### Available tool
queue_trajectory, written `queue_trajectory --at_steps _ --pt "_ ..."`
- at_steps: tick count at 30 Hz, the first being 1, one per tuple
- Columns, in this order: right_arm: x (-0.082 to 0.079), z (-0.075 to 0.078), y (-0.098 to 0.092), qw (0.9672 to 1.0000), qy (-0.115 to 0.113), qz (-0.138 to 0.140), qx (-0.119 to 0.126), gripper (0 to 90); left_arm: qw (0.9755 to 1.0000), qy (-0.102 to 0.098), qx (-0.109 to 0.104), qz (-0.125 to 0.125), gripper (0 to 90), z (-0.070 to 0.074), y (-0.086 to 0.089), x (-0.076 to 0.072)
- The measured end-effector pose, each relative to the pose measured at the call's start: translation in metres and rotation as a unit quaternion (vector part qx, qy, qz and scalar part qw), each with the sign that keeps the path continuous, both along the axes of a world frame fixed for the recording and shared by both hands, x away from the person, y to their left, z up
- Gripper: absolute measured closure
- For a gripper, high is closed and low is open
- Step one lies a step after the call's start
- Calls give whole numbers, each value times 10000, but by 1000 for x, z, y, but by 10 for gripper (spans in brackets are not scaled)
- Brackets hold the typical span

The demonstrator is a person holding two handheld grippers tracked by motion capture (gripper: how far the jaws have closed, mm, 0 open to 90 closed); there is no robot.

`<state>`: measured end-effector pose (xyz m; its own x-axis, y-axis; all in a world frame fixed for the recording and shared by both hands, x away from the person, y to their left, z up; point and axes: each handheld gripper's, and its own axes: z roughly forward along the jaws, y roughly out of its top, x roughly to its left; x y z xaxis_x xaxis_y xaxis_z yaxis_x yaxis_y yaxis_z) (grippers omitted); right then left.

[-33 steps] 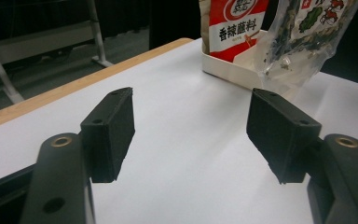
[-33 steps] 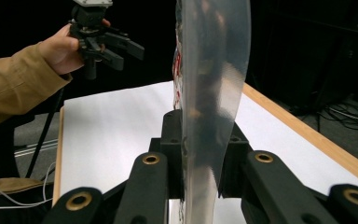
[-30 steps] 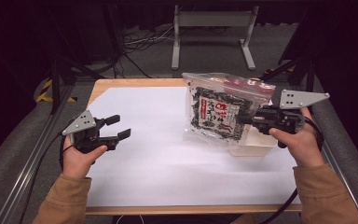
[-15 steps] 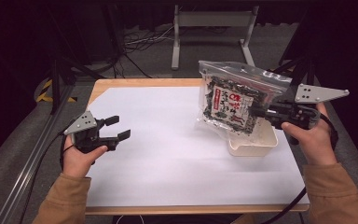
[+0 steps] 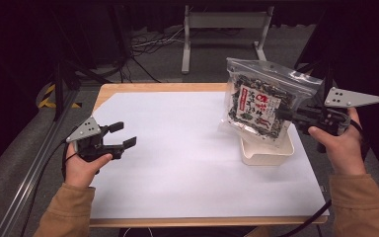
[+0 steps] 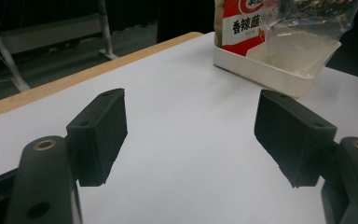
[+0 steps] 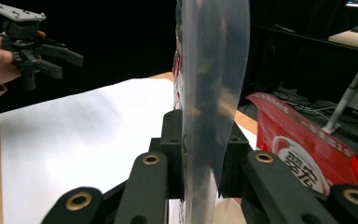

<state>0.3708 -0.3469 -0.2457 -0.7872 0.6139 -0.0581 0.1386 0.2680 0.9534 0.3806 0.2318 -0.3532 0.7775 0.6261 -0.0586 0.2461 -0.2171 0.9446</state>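
Right hand-held gripper (image 5: 282,114) is clamped on our clear snack bag (image 5: 264,106), which we hold upright in the air over the white tray (image 5: 271,150) at the right side of the tabletop (image 5: 187,163). Left hand-held gripper (image 5: 123,136) has just been opening, its jaws spread with nothing between them, low over the white sheet, well apart from the bag.

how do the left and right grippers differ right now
The left gripper has its fingers spread wide with nothing between them; they have just been opening. The right gripper is shut on the clear snack bag. The left hangs over bare white paper, the right holds its bag above the white tray. Both are hand-held, black, with a grey plate on top.
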Motion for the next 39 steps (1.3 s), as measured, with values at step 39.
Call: queue_trajectory --at_steps 39 --pt "6 -36 -24 9945 51 -1015 -271 763 10000 27 56 8 262 -3 0 1"
